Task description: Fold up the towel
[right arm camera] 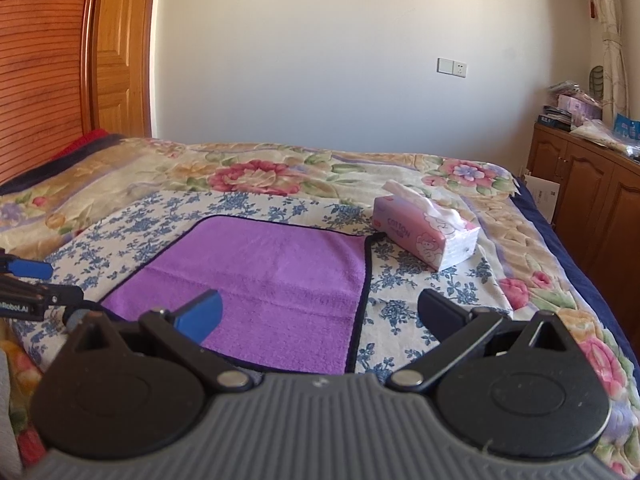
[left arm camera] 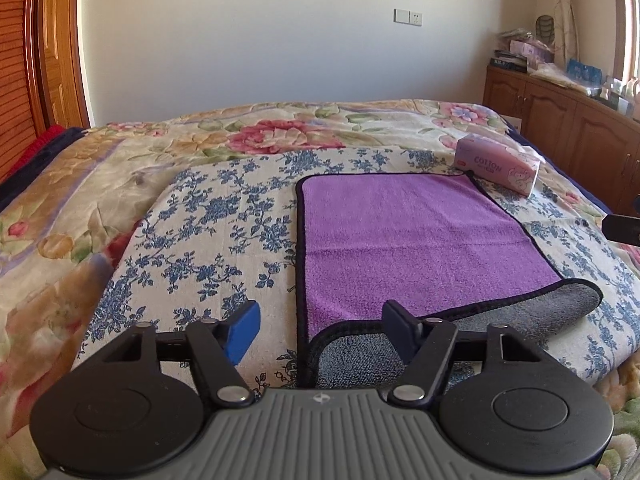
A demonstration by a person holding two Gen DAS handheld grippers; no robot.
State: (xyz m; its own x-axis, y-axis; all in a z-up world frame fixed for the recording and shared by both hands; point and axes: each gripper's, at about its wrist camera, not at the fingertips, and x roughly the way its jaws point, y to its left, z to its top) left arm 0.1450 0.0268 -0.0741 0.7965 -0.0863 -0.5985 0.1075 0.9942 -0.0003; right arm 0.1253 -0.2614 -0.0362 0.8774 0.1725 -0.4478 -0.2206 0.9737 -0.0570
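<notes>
Towel, purple on top and grey underneath, lies spread on the blue-flowered cloth over the bed, its near edge already turned up to show the grey side. It looks soft, light and limp, likely to sag and slide, so the bound black corners seem the best places to pinch. Left gripper and right gripper both hang spread wide, holding nothing. A tissue box sits just beyond the towel's far right corner.
</notes>
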